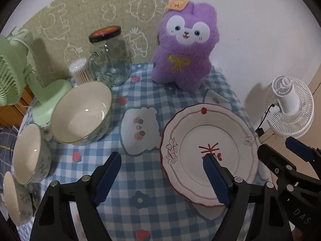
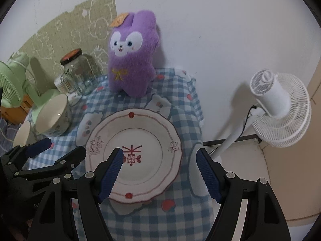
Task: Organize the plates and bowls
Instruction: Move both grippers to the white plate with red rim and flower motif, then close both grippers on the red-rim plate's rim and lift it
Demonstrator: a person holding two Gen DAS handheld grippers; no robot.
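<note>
A white plate [image 1: 208,140] [image 2: 136,136] with a scalloped red-lined rim lies flat on the blue checked tablecloth [image 1: 140,180]. To its left stand three cream bowls: a large one [image 1: 82,112] [image 2: 53,116], a medium one [image 1: 28,152] [image 2: 22,133] and a small one [image 1: 12,196] at the edge of the view. My left gripper [image 1: 161,158] [image 2: 64,145] hangs open above the plate's left rim, one finger over the plate's middle, the other over cloth. My right gripper [image 2: 158,152] [image 1: 275,145] is open above the plate's right half. Neither holds anything.
A purple plush toy [image 1: 186,48] sits at the back against the wall. A glass jar [image 1: 109,60] and a tub of cotton swabs [image 1: 79,70] are behind the bowls. A green fan [image 1: 14,76] stands far left. A white fan [image 2: 280,108] stands off the table's right edge.
</note>
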